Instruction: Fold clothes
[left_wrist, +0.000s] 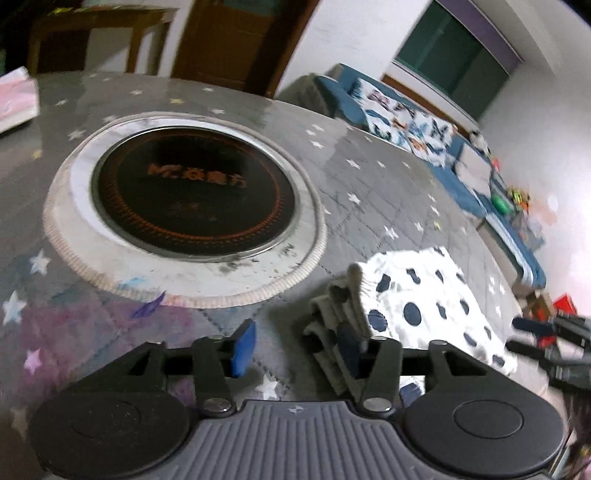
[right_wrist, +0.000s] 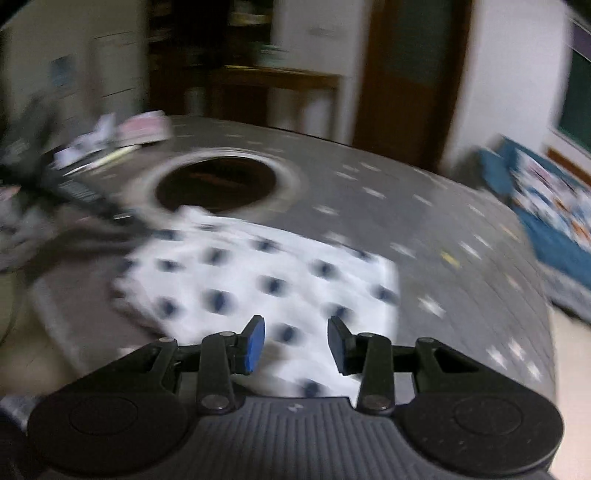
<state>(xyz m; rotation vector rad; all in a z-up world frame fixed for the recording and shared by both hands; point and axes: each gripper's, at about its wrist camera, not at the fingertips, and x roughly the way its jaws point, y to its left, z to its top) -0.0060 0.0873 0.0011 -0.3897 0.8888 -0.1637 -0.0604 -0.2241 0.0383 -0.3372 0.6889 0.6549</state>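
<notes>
A folded white garment with dark blue dots (left_wrist: 428, 306) lies on the round tabletop (left_wrist: 369, 184), which is covered by a grey quilted cloth scattered with stars. The garment sits near the table's edge, just beside the pale ring around a black built-in cooktop (left_wrist: 195, 195) at the centre.

The left gripper (left_wrist: 295, 349) hangs low over the cloth with its jaws spread wide; its right finger lies against the stacked grey ribbed edges (left_wrist: 340, 302) of the garment, while its blue-padded left finger stands over bare cloth, so it grasps nothing. The right gripper (right_wrist: 297, 343), seen in a blurred frame, hovers above the near end of the dotted garment (right_wrist: 258, 273), its jaws likewise released and empty. In the left wrist view, the tip of the right gripper shows dimly at the far right.

A pink-and-white packet (left_wrist: 16, 99) rests at the far left of the tabletop. Beyond the table stand a blue sofa (left_wrist: 476, 192) with patterned cushions, a wooden door (left_wrist: 229, 40) and a dark window (left_wrist: 454, 55).
</notes>
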